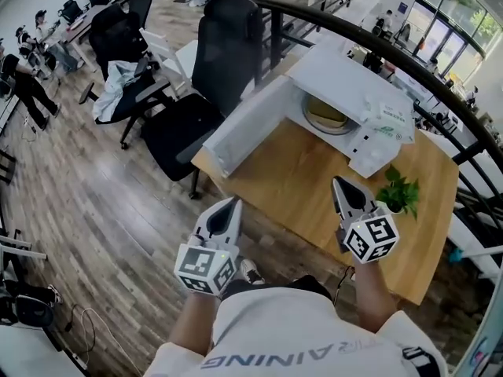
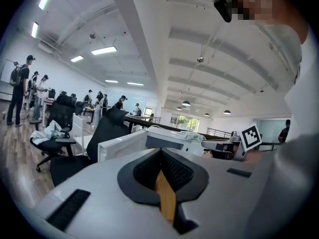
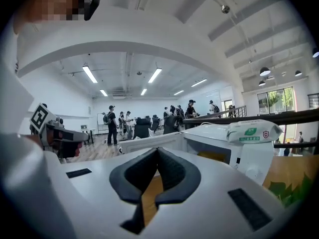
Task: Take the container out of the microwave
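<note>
Head view. A white microwave (image 1: 346, 73) is seen on the wooden bench (image 1: 291, 179), with its door (image 1: 251, 124) swung open toward 9 o'clock. The container (image 1: 326, 114), a pale yellow dish, is seen inside the cavity on the turntable, untouched. A packet of wipes (image 1: 389, 120) is laid on the microwave's top. A small green plant (image 1: 401, 191) is placed at 3 o'clock of the right hand-held gripper (image 1: 338, 181). The left hand-held gripper (image 1: 233, 203) is held at the bench's near edge, the microwave lying at about 1 o'clock from it. Both are pressed together, with nothing pinched, and are kept well apart from the container. A black office chair (image 1: 228, 53) is seen at 11 o'clock.
</note>
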Available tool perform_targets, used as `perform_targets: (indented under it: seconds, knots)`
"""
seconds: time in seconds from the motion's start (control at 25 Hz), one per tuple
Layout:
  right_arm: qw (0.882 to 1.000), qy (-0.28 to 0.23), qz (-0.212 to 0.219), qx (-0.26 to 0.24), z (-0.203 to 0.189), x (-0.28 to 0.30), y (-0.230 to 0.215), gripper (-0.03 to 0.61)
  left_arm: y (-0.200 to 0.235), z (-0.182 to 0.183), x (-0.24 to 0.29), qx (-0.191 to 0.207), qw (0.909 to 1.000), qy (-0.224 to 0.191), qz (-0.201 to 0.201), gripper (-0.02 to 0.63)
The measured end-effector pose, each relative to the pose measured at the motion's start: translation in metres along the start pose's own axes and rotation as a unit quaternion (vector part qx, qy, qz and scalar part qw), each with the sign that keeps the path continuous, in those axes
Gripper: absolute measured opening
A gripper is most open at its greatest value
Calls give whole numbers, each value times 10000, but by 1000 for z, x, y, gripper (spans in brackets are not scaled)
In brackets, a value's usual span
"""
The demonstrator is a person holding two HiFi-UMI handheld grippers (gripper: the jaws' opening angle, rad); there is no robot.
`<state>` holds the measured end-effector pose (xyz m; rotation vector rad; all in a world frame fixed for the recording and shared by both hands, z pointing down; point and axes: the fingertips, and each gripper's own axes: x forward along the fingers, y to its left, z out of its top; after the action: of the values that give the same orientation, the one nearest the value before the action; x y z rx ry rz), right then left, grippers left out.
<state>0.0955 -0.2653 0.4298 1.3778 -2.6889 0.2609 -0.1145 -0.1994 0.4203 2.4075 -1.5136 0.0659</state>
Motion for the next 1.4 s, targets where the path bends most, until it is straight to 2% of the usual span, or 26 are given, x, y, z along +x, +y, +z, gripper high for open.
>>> perform_targets:
  seconds: [0.2,0.4,0.64,0.8,1.0,1.16,1.4]
  knots:
    - [9994,70,-348,-48,-3,16,17,21,21,3,9,131,9989,0,-460,31]
    - [9980,292,-467,-301,-4,27,29,21,40,9,12,45,9980,-76,-630,31]
    - [9966,398,-589,-421,0,54,14,21,42,9,29,3,9967,-25,-806,31]
    - [9946,626,-618,-546,-6,84,-5,23,49,10,50,-5,9974,78,-716,31]
    - [9898,1024,-654,-748,-19,124,-39,32,45,14,86,24,9967,133,-805,31]
    - [9805,1526,-722,-1010,-38,155,-69,98,44,11,111,-83,9962,195,-840,31]
    - [9649,1863,-793,-1670,-68,215,-118,132,45,4,140,-191,9963,311,-780,31]
